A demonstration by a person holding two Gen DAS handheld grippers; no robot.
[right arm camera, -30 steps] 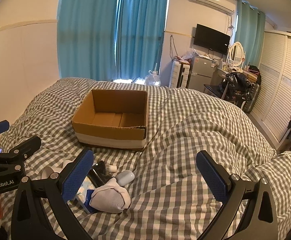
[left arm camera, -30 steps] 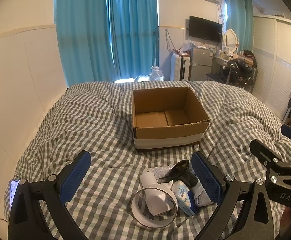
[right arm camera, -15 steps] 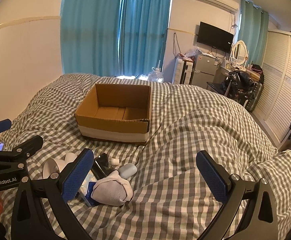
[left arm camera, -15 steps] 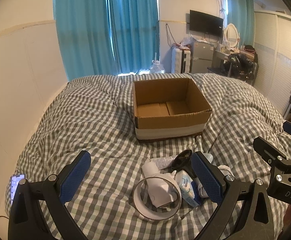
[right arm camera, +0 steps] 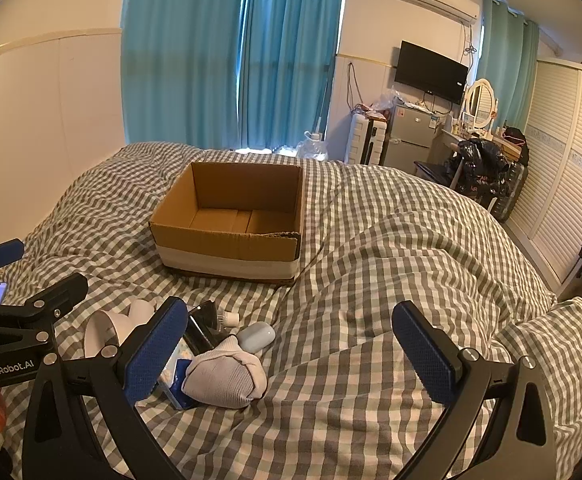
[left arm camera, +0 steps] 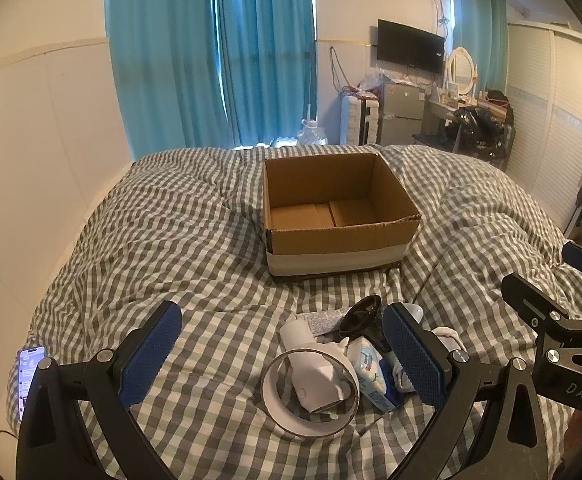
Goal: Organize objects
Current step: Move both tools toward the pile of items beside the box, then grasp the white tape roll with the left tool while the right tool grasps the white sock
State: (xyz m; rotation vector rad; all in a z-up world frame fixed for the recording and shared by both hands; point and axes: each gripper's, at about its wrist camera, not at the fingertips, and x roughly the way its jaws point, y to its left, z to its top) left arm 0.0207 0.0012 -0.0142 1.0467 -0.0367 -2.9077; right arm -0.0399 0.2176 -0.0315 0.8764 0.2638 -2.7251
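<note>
On the checked bed, cardboard box [left arm camera: 337, 216] holds nothing; both grippers' jaws gape wide, gripping nothing.

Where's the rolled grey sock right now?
In the right wrist view, the grey sock lies low left on the checked duvet, beside the pale blue case, nearer than the cardboard box.

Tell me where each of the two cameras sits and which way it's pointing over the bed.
Left wrist: on the open left gripper, facing the cardboard box across the bed, tape roll below; right gripper's edge shows.
Right wrist: on the open right gripper, same heading, rolled sock lower left; left gripper's edge shows.
Shared: box, clutter pile, curtains.
</note>
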